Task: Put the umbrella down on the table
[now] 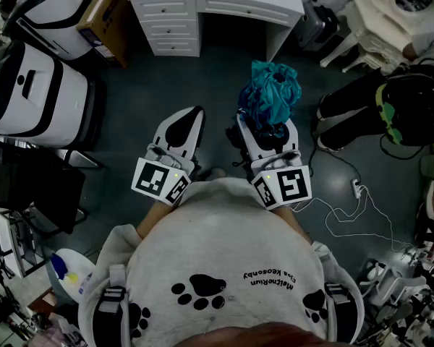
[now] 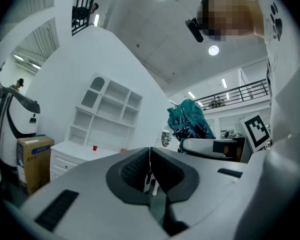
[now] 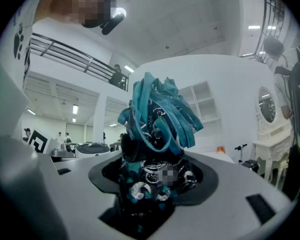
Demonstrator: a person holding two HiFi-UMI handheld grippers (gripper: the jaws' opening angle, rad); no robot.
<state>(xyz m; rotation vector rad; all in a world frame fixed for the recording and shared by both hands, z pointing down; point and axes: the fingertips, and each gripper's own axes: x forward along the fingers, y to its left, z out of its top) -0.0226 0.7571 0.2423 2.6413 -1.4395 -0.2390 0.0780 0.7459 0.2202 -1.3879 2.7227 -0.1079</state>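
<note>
A folded teal patterned umbrella [image 1: 273, 95] sticks out forward from my right gripper [image 1: 266, 131], held level in front of the person's chest. In the right gripper view the umbrella [image 3: 159, 118] fills the space between the jaws, and my right gripper [image 3: 155, 180] is shut on its dark lower part. My left gripper [image 1: 193, 117] is held level beside it, to the left. Its jaws meet with nothing between them in the left gripper view [image 2: 150, 158], where the umbrella [image 2: 190, 120] shows off to the right. The white table [image 1: 217, 6] with drawers stands ahead across the dark floor.
A cardboard box [image 1: 105, 13] leans at the table's left. White and black machines [image 1: 29, 92] line the left side. A person in dark clothes [image 1: 390, 110] sits at the right. A white cable with a power strip [image 1: 355, 189] lies on the floor at the right.
</note>
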